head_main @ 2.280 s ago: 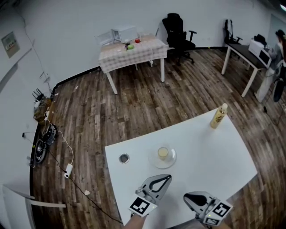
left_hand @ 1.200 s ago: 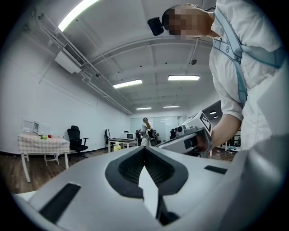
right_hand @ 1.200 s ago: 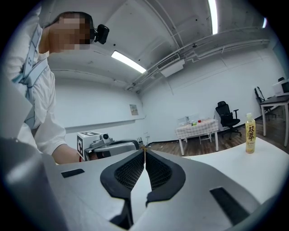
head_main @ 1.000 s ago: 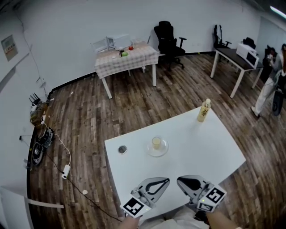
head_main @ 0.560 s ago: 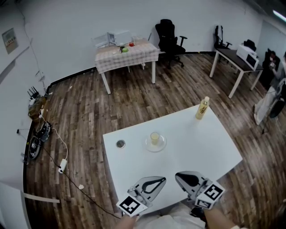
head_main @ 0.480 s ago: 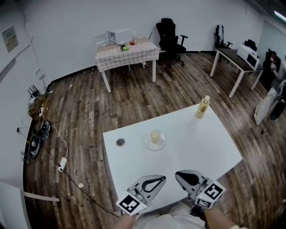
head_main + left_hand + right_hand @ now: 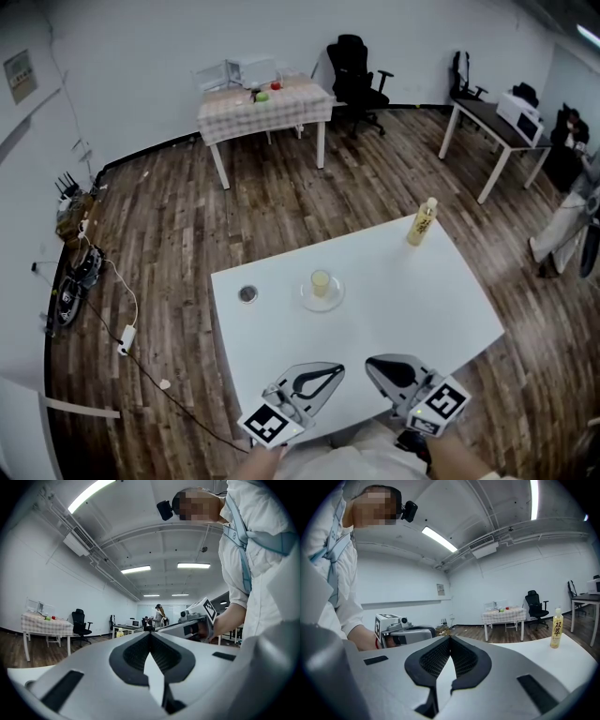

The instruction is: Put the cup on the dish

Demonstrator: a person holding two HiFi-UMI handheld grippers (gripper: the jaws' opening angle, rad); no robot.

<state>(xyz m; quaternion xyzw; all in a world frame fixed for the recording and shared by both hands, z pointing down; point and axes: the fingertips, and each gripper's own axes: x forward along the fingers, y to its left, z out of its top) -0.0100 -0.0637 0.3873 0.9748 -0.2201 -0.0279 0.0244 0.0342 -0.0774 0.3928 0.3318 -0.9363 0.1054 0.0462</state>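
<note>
In the head view a pale yellow cup (image 7: 321, 281) stands upright on a clear round dish (image 7: 307, 298) near the middle of the white table (image 7: 422, 309). Both grippers hover side by side over the table's front edge, well short of the dish. My left gripper (image 7: 339, 369) is shut with nothing in it; in its own view the left gripper (image 7: 150, 633) has its tips meeting. My right gripper (image 7: 369, 364) is shut and empty too, and in its own view the right gripper (image 7: 450, 637) shows its pads together. Neither gripper view shows the cup or dish.
A yellow bottle (image 7: 422, 222) stands at the table's far right corner; the bottle (image 7: 555, 628) also shows in the right gripper view. A small round metal thing (image 7: 247, 294) lies left of the dish. Farther off are a checked table (image 7: 262, 103), an office chair (image 7: 354, 61) and floor cables (image 7: 122, 337).
The head view has drifted, so the table sits a little lower left in frame. Both grippers stay shut near the front edge. The cup stays on the dish.
</note>
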